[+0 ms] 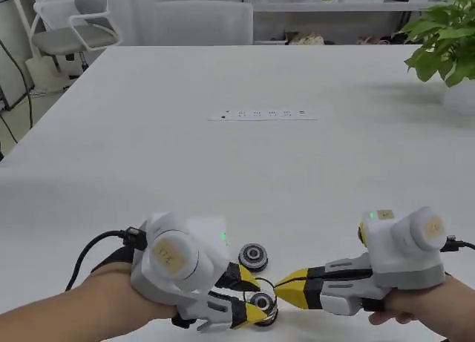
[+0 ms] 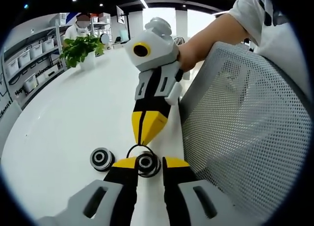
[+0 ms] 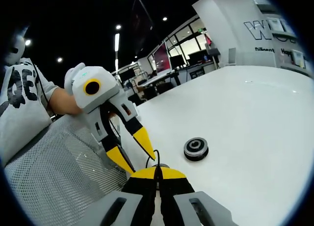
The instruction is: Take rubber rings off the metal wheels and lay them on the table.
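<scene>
The left gripper (image 1: pixel 251 298) has its yellow-tipped fingers clamped on a metal wheel (image 2: pixel 147 163) at the near edge of the white desk (image 1: pixel 237 171), at about 6 o'clock in the head view. The right gripper (image 1: pixel 280 286) comes in from 3 o'clock, its fingers pressed together on a thin black rubber ring (image 2: pixel 132 148), which arches up off the held wheel's rim at 12 o'clock in the left gripper view. A second metal wheel (image 1: pixel 253 257) lies flat on the desk just beside the held one, at its 12 o'clock in the head view, apart from both grippers. A power strip (image 1: pixel 263 115) sits mid-desk, and a potted plant (image 1: pixel 445 38) stands at 2 o'clock.
</scene>
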Demonstrator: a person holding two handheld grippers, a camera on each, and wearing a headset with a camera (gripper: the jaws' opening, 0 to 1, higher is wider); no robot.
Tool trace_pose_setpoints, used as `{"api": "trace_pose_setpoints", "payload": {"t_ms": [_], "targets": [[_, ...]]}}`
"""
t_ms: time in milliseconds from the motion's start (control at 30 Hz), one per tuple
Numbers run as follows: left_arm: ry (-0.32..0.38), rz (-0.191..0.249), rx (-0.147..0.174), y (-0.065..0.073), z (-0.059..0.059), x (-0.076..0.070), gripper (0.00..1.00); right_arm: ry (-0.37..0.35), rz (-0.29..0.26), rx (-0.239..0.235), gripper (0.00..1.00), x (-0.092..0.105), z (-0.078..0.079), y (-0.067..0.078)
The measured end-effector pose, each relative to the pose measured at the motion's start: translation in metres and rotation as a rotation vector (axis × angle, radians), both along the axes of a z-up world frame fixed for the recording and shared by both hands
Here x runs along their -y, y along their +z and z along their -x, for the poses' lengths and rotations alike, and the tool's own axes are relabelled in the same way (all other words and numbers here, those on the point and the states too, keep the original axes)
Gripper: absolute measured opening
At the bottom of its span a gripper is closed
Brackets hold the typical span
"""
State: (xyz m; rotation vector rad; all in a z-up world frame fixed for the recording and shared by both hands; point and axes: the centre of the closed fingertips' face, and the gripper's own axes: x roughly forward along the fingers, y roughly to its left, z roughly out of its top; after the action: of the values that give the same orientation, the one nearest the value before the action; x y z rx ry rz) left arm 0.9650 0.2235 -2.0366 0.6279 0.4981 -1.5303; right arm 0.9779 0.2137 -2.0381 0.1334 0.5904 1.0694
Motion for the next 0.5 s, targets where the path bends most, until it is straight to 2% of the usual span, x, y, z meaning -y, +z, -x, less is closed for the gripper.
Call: {"api": "trace_pose_setpoints", "payload": {"t_ms": [33,167,367,500], "targets": [[-0.001,0.001,0.01,0.004,0.0,-0.001,0.16,-0.001,-0.003,0.001,0.0,0.0,0.0,0.002],[0.026,0.049,0.005,0.021,-0.002,-0.002,0.19,0.0,-0.011,0.01,0.0,-0.002,0.001,0.007],[0.057,0.074,0.0,0.034,0.001,-0.015,0.27,-0.003,-0.02,0.017,0.0,-0.002,0.001,0.012],[0.105,0.105,-0.005,0.044,-0.001,-0.023,0.3,-0.003,-0.024,0.023,0.0,-0.002,0.0,0.015]]}}
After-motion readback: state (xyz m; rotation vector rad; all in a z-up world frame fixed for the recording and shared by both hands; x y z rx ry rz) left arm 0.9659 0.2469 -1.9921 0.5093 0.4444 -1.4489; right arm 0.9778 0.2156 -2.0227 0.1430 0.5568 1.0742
